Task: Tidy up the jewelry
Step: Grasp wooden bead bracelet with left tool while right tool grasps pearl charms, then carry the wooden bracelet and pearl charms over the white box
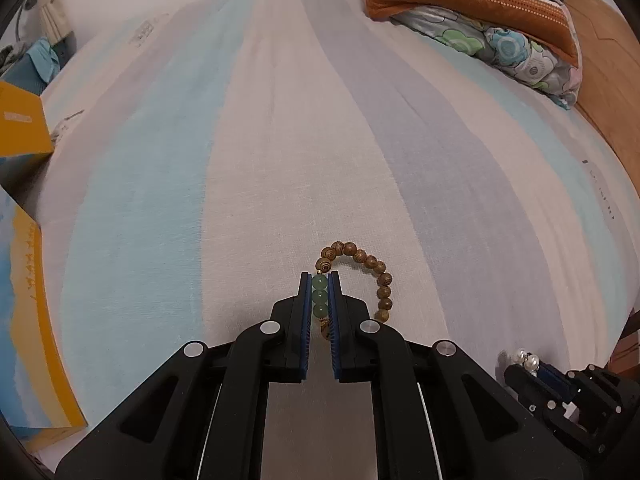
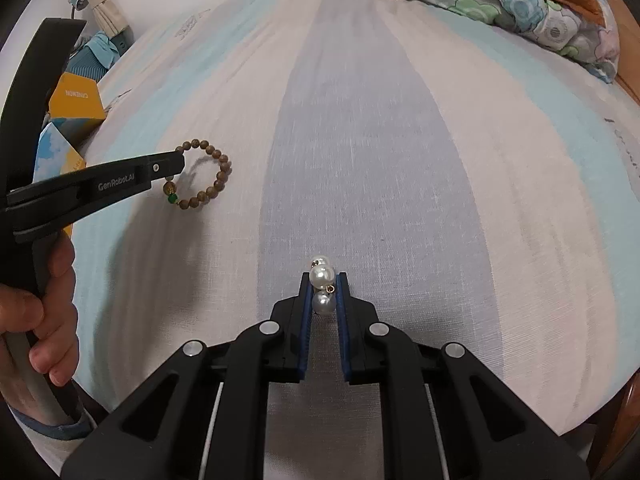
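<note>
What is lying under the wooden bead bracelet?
The striped bedsheet lies under the wooden bead bracelet. The left gripper clamps its green beads, hiding the part behind.

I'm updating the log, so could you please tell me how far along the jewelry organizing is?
Nothing looks put away yet. In hand: the left claw is shut on the green beads of the wooden bead bracelet, and the right claw is shut on the pearl piece, both over the striped bedsheet. Left: carrying both to storage, possibly the yellow box at the bed's edge, though no destination is evident.
</note>
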A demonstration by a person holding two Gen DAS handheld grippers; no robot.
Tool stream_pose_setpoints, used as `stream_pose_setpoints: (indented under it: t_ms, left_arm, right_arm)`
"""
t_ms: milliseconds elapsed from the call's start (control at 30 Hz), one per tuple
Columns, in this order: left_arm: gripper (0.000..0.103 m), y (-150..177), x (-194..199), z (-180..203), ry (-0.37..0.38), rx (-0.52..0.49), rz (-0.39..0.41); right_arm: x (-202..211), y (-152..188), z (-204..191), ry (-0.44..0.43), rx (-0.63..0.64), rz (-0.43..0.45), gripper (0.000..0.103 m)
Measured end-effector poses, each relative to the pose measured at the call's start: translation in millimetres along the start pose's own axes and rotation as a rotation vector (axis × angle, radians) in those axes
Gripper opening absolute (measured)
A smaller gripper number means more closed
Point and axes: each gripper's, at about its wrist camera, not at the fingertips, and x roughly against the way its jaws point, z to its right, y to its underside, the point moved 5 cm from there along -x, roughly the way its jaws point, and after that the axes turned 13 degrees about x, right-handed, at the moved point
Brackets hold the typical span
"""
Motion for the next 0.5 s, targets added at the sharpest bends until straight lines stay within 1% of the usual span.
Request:
stream_pose_setpoints:
  t_ms: [233,500]
  left_arm:
    - [0.007,0,16,-2,-0.002,-0.004,0.013]
    - [0.007,0,57,-18,0.003,0.014,0.039]
  right_arm:
    - [4,-6,3,0.015,-0.014,0.019,0.011]
    - [22,-22,0,0.03,-0.035,0.048,0.011]
